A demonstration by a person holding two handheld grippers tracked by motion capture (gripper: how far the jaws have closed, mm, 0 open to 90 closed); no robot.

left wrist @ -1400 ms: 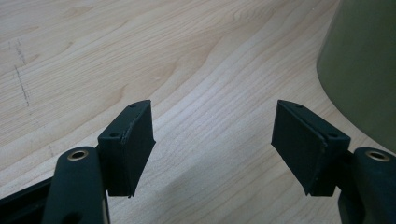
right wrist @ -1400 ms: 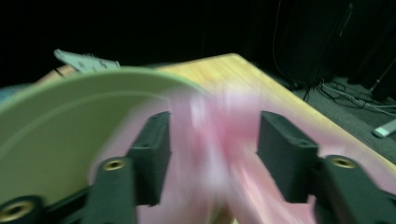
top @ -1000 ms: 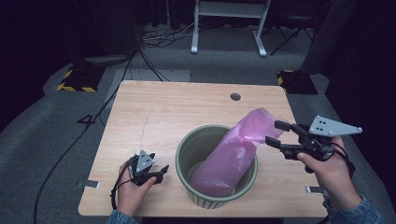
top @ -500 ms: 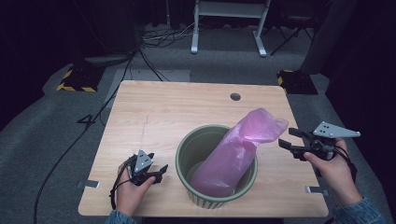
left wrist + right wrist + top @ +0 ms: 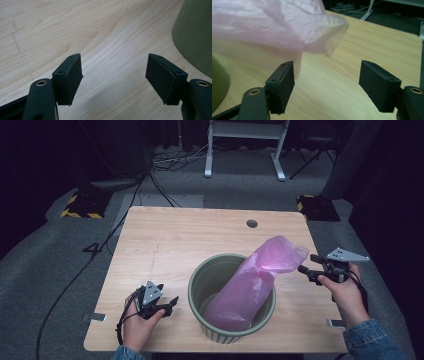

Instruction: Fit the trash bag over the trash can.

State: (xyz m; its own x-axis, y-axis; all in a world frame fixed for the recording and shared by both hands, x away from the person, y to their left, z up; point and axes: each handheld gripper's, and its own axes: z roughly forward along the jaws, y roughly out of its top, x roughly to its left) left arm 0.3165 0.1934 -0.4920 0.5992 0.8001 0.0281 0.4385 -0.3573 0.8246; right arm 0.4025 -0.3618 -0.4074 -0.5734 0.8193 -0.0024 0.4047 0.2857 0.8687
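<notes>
Fingers (image 5: 280,86) of both grippers gape wide, empty — right gripper (image 5: 306,269) beside pink bag (image 5: 255,282), left gripper (image 5: 169,304) near bin (image 5: 200,280).

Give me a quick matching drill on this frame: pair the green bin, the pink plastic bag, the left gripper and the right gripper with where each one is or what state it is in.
Things:
1. round green ribbed bin
2. pink translucent plastic bag
3. left gripper
4. right gripper

Places or states:
A. open, low on the table, left of the bin
B. open, beside the bag's free top end
C. stands on the wooden table, near its front edge
D. stands slanted inside the bin, top sticking out to the right

Pairs: 1-C, 2-D, 3-A, 4-B
</notes>
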